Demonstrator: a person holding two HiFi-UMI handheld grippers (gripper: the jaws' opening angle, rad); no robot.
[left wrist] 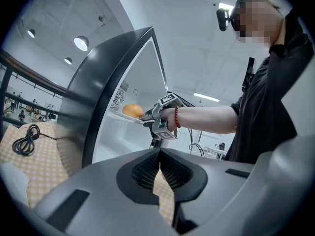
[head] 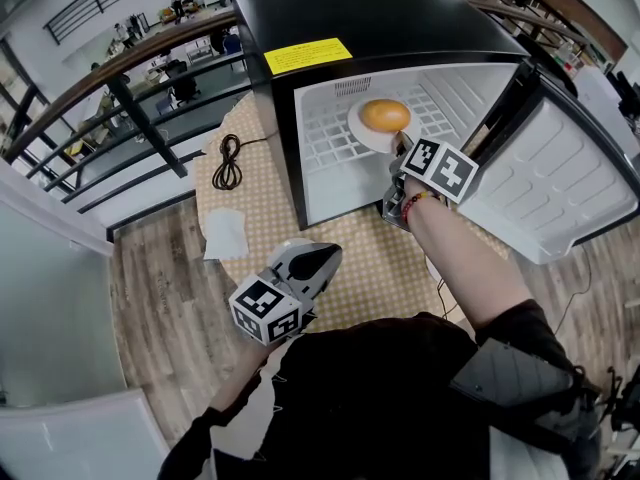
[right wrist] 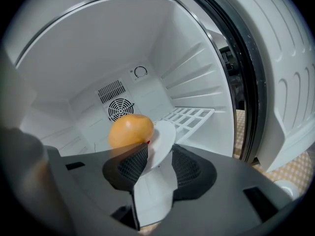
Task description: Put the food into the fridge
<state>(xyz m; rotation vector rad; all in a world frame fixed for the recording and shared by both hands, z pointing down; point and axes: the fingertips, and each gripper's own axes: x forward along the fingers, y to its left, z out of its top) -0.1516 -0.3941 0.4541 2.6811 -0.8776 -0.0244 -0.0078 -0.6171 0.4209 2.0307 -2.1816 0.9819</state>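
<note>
Inside the open fridge (head: 400, 13), the right gripper (right wrist: 160, 157) is reaching over the wire shelf (right wrist: 191, 116). Its fingers (right wrist: 188, 167) are standing moderately apart, with the near rim of a white plate (right wrist: 165, 134) lying between them. The right finger is clearly off the rim, so they are not pinching it. Just beyond the fingertips and a little to their left, the food (right wrist: 130, 130), a round orange piece, is sitting on that plate, in front of the fan grille on the back wall. The fridge door (head: 575, 168) is hanging open to the right of the fingers.

The left gripper (left wrist: 160, 165) is hovering outside the fridge over the checkered counter (head: 365, 268). Its fingers (left wrist: 147, 170) are meeting at the tips with nothing between them. Well ahead of those fingers and off to their left, a coiled black cable (head: 229, 161) and a white cloth (head: 225, 233) are lying on the counter.
</note>
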